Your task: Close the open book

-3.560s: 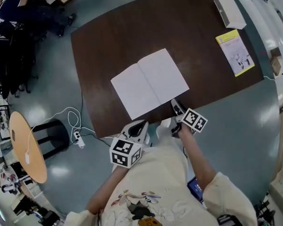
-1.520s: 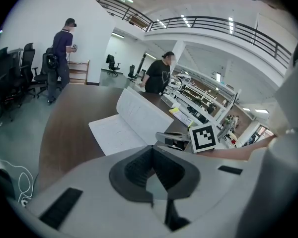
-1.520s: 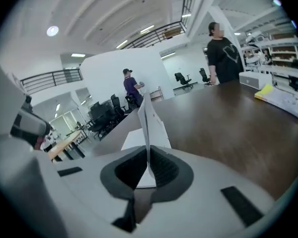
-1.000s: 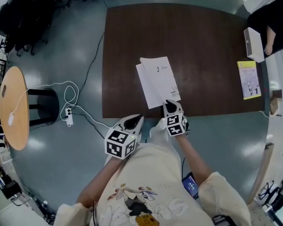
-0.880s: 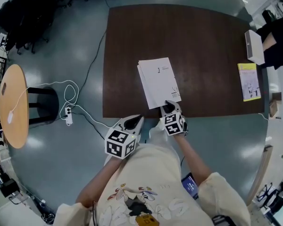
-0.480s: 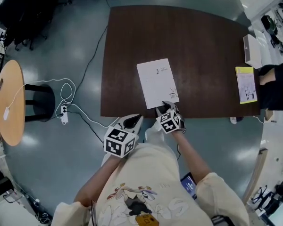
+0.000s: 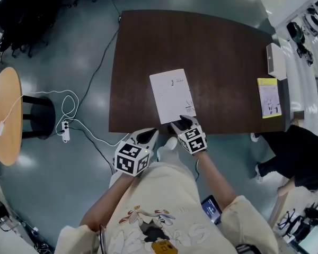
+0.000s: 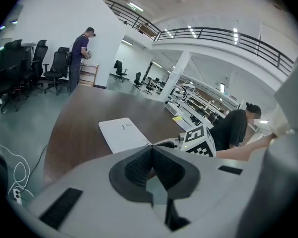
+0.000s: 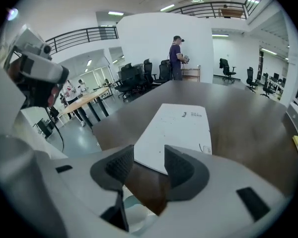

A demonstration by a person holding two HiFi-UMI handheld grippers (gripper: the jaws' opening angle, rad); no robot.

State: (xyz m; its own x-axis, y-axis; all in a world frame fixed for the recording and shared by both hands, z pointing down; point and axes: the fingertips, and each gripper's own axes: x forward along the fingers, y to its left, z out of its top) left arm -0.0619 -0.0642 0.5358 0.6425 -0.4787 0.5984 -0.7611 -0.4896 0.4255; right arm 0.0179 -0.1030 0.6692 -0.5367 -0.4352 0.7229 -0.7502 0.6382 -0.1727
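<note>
The book (image 7: 172, 95) lies closed and flat on the dark brown table (image 7: 217, 46), white cover up, near the front edge. My right gripper (image 7: 178, 125) hovers just behind the book's near edge; its jaws are opening, and nothing is pressed between them. In the right gripper view the book (image 9: 176, 130) shows beyond the gap of the right gripper (image 9: 148, 156). My left gripper (image 7: 148, 136) hangs off the table's front edge, shut and empty. In the left gripper view the left gripper (image 8: 150, 150) has its pads together, and the book (image 8: 123, 134) lies ahead.
A yellow booklet (image 7: 268, 97) and a white box (image 7: 276, 61) lie at the table's right end. A person in black (image 7: 291, 160) stands by the right front corner. On the floor at left are a round wooden table (image 7: 2, 115) and a white cable (image 7: 69, 110).
The book, open at first, now lies closed. My right gripper, shut at the book's near edge a second ago, has opened and drawn back slightly. A person in black moved along the table's right side.
</note>
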